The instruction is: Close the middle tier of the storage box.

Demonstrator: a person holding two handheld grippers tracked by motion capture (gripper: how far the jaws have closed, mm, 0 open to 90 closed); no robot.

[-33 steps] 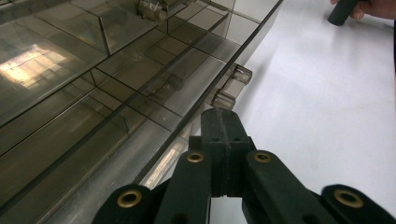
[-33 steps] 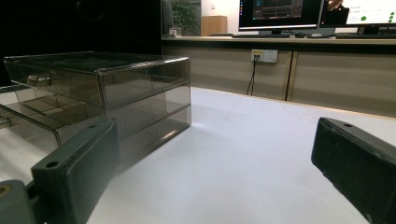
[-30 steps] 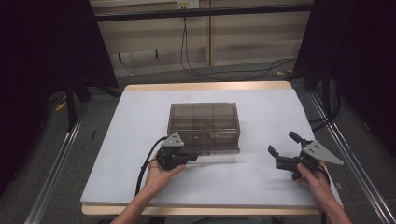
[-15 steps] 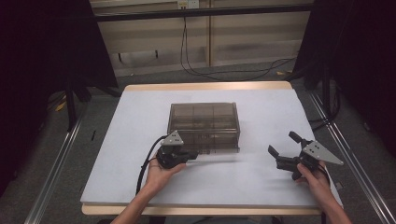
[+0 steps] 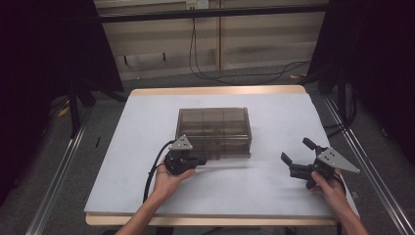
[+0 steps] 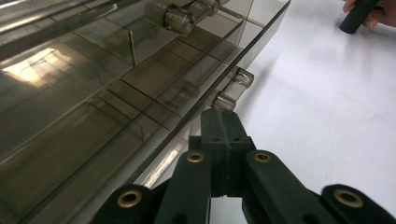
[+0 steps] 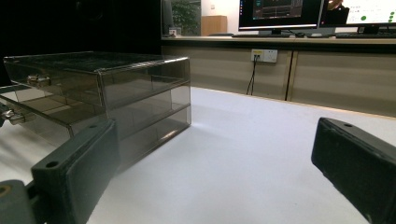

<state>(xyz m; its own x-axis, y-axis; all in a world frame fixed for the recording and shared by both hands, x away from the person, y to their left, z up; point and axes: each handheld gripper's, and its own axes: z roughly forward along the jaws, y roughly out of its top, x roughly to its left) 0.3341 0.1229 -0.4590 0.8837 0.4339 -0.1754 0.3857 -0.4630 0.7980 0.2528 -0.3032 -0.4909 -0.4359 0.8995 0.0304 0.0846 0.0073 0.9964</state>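
The left tongs were clenched tight, with no gap between the two black jaws. In the left gripper view, the left tongs' tips sat right at a clear handle on the front of a drawer. It was too hard to tell if they had nipped the handle or just touched it. The right tongs were wide open and held nothing. They sat close to the right edge of the tabletop, well apart from everything else.

The drawer belonged to a smoky see-through box. The box stood in the middle of the tabletop, a bit closer to the far edge. The left tongs were at its near side, by its near left corner. In the right gripper view the low drawer stuck out a little from the front of the box.

Nothing had changed from a moment before. Both hands sat in the same spots, the box had not shifted, and the drawer stuck out just as far as it did then.

So the work looked stopped for a short while. The drawer looked only partly open. The left tongs seemed ready to pull it out more or push it back in, while the right tongs just waited.
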